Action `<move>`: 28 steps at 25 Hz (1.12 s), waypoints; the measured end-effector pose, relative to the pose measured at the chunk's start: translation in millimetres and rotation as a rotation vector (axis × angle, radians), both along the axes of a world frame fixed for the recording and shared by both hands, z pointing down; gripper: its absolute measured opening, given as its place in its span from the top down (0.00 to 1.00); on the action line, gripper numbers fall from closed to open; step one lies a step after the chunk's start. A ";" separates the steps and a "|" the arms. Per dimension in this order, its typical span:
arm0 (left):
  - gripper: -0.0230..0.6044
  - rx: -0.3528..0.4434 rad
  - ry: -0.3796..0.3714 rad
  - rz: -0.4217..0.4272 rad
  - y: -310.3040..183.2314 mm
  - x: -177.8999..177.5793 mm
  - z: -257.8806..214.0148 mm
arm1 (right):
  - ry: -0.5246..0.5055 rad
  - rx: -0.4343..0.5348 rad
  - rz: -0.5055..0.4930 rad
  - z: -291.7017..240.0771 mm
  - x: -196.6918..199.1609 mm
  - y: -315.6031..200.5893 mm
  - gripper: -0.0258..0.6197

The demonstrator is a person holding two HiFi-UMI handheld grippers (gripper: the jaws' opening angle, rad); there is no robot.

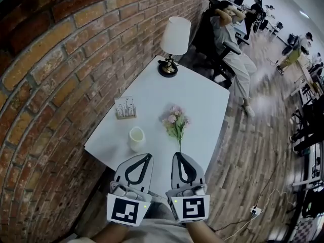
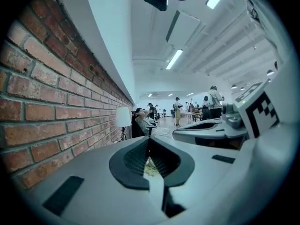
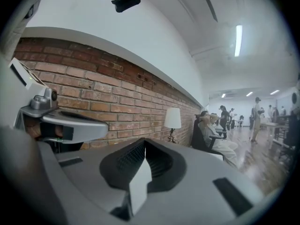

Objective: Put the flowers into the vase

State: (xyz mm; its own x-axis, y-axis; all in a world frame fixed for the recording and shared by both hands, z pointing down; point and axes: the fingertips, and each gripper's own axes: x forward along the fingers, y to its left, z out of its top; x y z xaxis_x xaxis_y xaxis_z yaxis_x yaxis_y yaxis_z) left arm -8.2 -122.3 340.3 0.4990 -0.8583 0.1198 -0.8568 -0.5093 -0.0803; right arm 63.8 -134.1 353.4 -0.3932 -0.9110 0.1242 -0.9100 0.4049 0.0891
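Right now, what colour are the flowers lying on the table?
The flowers are pink with green leaves and stem, clearest in the head view.

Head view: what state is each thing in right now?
vase, upright, empty
flowers, lying on the table, outside the vase
lamp, upright
left tool, shut, empty
right tool, shut, empty
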 end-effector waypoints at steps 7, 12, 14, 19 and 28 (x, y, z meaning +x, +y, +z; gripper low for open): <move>0.96 -0.030 -0.023 0.002 -15.4 7.9 16.5 | -0.015 -0.055 -0.011 25.7 9.5 -22.9 0.94; 0.96 -0.054 -0.032 0.002 -25.6 12.6 28.2 | -0.002 -0.103 -0.015 44.2 14.3 -39.6 0.90; 0.96 -0.063 -0.033 0.006 -28.8 15.2 33.0 | -0.006 -0.122 -0.005 52.6 17.5 -45.7 0.88; 0.96 -0.064 -0.035 0.026 -37.2 21.3 38.6 | 0.008 -0.176 0.006 71.7 24.0 -58.7 0.83; 0.96 -0.120 -0.048 0.030 -54.2 29.7 64.3 | 0.048 -0.282 0.037 108.8 40.7 -85.4 0.76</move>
